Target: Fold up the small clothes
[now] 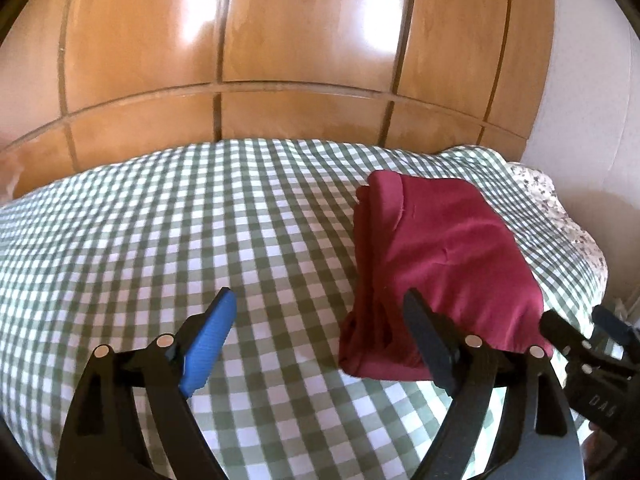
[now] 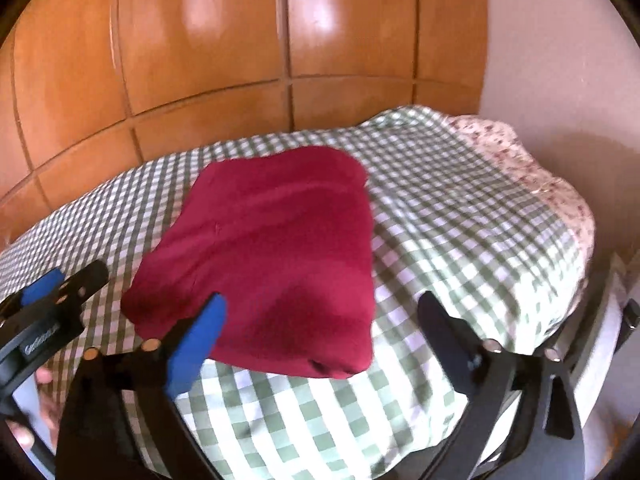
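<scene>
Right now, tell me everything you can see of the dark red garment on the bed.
The dark red garment is soft, knit-looking fabric folded into a compact, roughly rectangular bundle, its layered edges stacked along one side. It lies flat on the green-and-white checked cover, towards the bed's near edge. Shallow creases cross its top. Nothing grips it: both grippers stand open just short of it, their pads not pressing the cloth.

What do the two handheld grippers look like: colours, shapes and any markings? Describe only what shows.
Each gripper, left gripper and right gripper, has a black frame of curved linkage arms with round silver pins at the joints. Of its two long, flat fingers, one carries a ribbed blue pad; the other looks black. Pale lettering marks the body of each, too blurred to read fully. No sleeves or cables show.
</scene>
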Action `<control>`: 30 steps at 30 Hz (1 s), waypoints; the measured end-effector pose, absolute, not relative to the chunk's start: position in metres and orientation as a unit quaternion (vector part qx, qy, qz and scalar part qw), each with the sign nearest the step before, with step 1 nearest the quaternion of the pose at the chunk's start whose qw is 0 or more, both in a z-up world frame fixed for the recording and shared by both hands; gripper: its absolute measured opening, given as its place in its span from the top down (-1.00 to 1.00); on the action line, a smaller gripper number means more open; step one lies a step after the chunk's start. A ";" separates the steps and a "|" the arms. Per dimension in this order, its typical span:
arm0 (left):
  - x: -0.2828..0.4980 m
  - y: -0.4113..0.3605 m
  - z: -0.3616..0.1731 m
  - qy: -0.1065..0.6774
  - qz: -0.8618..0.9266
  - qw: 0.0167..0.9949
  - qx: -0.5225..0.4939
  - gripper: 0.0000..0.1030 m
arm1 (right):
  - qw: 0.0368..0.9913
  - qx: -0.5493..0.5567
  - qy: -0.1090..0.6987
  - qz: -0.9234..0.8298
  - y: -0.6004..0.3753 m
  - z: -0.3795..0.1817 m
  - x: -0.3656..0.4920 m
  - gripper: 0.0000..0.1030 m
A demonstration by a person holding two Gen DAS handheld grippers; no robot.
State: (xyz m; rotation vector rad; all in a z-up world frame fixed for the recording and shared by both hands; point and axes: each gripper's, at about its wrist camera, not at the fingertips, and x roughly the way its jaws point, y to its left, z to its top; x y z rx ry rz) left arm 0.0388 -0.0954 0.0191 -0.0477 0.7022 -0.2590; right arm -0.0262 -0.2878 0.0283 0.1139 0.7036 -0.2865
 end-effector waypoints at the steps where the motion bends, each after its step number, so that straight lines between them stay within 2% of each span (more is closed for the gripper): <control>1: 0.036 -0.094 0.020 0.342 -0.123 0.931 -0.024 -0.70 | 0.927 0.058 0.342 -0.142 -0.288 0.029 -0.027 -0.95; 15: 0.017 -0.082 0.022 0.336 -0.097 0.937 -0.023 -0.79 | 0.931 0.029 0.325 -0.164 -0.266 0.027 -0.033 -0.95; 18: 0.015 -0.080 0.023 0.334 -0.097 0.937 -0.026 -0.89 | 0.931 0.033 0.324 -0.166 -0.266 0.031 -0.030 -0.95; 30: 0.006 -0.079 0.035 0.313 -0.103 0.944 -0.030 -0.91 | 0.933 0.039 0.323 -0.155 -0.264 0.032 -0.031 -0.95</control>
